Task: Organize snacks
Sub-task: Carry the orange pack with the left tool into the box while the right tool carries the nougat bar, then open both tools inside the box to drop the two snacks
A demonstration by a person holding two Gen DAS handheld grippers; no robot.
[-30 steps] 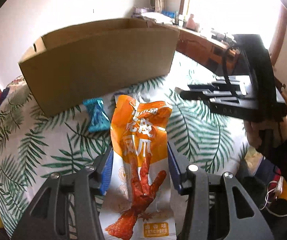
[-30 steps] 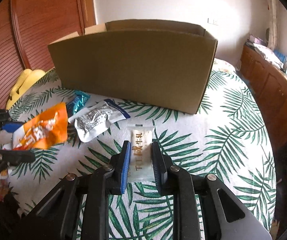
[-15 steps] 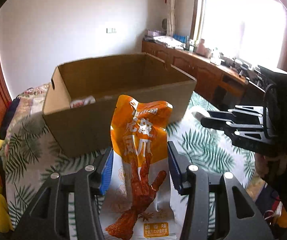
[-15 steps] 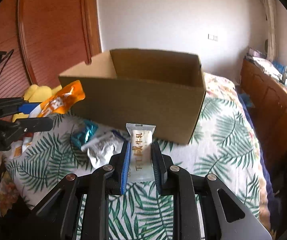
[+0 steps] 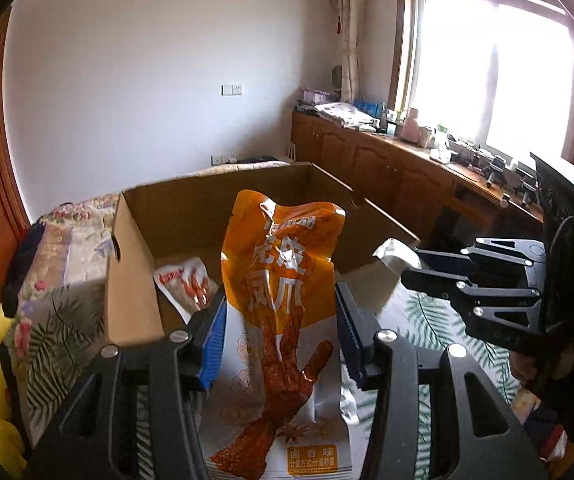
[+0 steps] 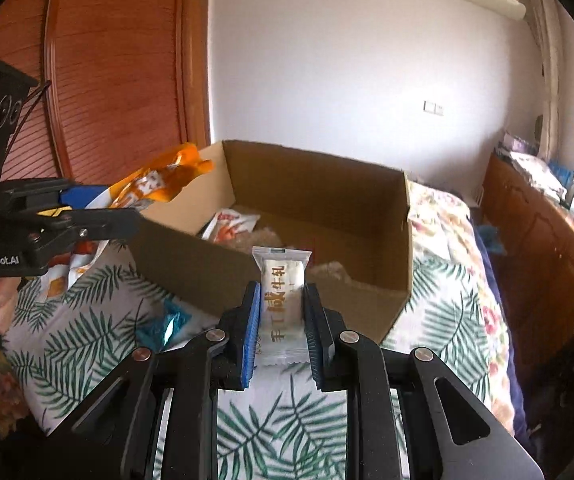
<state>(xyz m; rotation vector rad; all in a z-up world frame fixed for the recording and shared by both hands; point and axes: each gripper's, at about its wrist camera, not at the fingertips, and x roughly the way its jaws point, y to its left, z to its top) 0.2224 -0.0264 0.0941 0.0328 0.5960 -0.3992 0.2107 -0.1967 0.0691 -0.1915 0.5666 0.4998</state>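
The left gripper (image 5: pixel 279 336) clamps an orange packet (image 5: pixel 283 304); the right gripper (image 6: pixel 283 320) pinches a white bar (image 6: pixel 283 300), both before the box (image 6: pixel 359 300).

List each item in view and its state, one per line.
Left claw: shut on orange snack pouch, held up.
Right claw: shut on white candy packet, held up.
Cardboard box: open, snacks inside.
Blue wrapper: lying on bedspread.

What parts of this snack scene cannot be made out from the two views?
- Cardboard box floor: its near wall hides part, right wrist view.
- Teal packet: the right gripper covers part; label unreadable.
- Orange packet: cut off by the bottom edge, left wrist view.
- Red-and-white packet in the box: the left gripper covers part.
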